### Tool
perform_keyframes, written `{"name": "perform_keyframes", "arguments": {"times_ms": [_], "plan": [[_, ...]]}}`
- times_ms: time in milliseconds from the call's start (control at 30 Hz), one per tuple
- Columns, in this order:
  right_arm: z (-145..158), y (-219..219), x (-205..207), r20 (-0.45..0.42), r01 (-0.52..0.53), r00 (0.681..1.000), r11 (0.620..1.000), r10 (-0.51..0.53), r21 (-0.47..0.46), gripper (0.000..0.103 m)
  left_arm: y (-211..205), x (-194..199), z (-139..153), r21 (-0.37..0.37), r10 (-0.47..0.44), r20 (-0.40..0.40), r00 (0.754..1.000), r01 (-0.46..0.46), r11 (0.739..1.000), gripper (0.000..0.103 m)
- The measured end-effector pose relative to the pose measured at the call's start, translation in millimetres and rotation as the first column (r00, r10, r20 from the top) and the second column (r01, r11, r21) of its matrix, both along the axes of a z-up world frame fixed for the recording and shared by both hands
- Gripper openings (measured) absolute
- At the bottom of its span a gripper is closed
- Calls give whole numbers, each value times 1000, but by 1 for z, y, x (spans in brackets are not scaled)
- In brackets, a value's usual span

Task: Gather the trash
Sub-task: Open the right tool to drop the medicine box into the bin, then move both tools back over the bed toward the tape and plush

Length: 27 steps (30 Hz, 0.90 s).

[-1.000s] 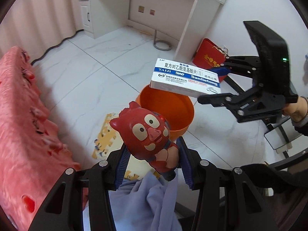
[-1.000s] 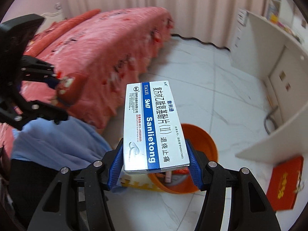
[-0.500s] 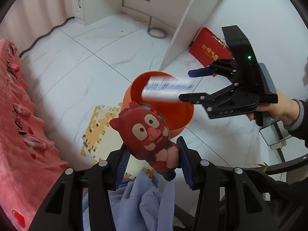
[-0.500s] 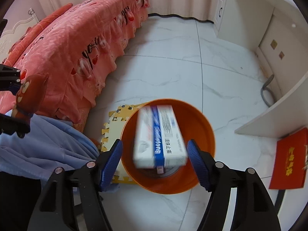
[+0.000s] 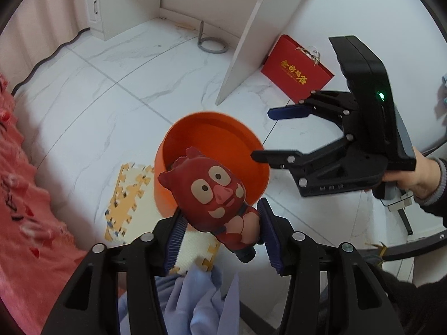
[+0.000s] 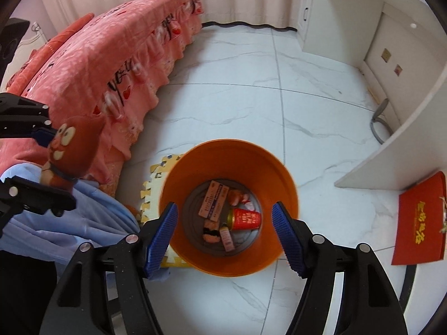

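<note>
My left gripper [image 5: 220, 231] is shut on a red cartoon figurine [image 5: 215, 195], held above the near rim of the orange bin [image 5: 178, 139]; the figurine also shows at the left of the right wrist view [image 6: 69, 150]. My right gripper [image 6: 225, 231] is open and empty, directly over the orange bin [image 6: 282, 167]. It shows in the left wrist view [image 5: 268, 134] too, just right of the bin. Inside the bin lie the medicine box [image 6: 213, 202], a red can [image 6: 245, 219] and other small trash.
A pink-covered bed [image 6: 111, 64] lies left of the bin. A foam puzzle mat [image 5: 123, 192] sits beside the bin on the white tiled floor. A red gift bag [image 6: 419, 220] leans by a white desk panel [image 5: 248, 39]. Blue cloth [image 6: 69, 220] is near me.
My right gripper opened and the medicine box fell into the bin, where it now lies. My left gripper kept hold of the figurine and moved closer over the bin.
</note>
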State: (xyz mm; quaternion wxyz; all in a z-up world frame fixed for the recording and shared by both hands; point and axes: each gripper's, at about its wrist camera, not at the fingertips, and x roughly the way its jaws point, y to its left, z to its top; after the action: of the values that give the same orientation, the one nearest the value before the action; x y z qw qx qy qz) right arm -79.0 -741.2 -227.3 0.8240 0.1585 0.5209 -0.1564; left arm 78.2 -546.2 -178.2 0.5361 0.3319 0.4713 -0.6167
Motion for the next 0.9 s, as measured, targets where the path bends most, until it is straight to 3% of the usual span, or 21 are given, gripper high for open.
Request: {"name": "perform_keyframes", "arguments": {"times_ms": [67,133,800,900], "plan": [[2,-5,-5,1,17,1000,1000,-17,-1,70,-9,-3,0,-10,-6,-8,1000,6,1000,56],[3,-8,-10,-1,31,1000,1000,-31,-2,70,-12,-4,-1,-14,-3,-4,1000,3,1000,66],[33,23,6,63,-45,997,999,43,20,70,12,3,7,7,41,54,998,-41,999,67],[42,31,10,81,-64,995,998,62,18,70,24,4,13,-2,53,79,995,-53,999,78]]}}
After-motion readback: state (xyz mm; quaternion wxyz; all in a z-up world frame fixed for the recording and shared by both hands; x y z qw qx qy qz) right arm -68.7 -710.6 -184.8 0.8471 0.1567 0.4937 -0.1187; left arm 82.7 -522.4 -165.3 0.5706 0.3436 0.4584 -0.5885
